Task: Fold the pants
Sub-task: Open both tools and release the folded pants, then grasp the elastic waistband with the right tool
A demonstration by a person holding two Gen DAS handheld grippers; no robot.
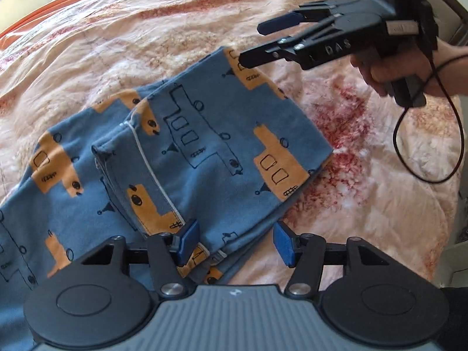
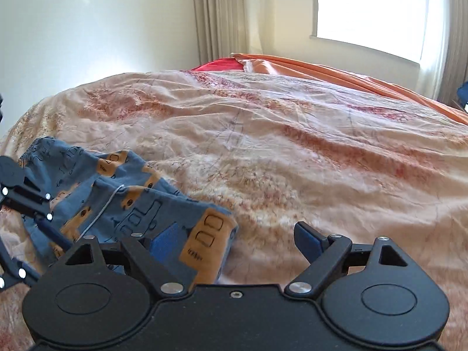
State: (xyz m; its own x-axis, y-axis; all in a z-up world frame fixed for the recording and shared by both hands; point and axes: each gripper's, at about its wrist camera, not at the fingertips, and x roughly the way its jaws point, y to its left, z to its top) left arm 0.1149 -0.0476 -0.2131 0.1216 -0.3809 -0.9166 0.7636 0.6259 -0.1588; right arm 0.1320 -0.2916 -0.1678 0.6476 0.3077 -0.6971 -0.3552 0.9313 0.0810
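From the left wrist view, the pants are blue with orange trucks on them. They lie folded over on the bedspread, which is pale with red blotches. A white seam line runs down the top layer. The left gripper is near the bottom, with its blue pads apart (nothing is pinched between them). The near edge of the pants lies under that gap. The right gripper is up at the far right, held in a hand, with its fingers apart and empty, above the far corner of the pants.

From the right wrist view, the pants lie at the near left on the bedspread. The right gripper is wide open and holds nothing. A window shines at the far right.
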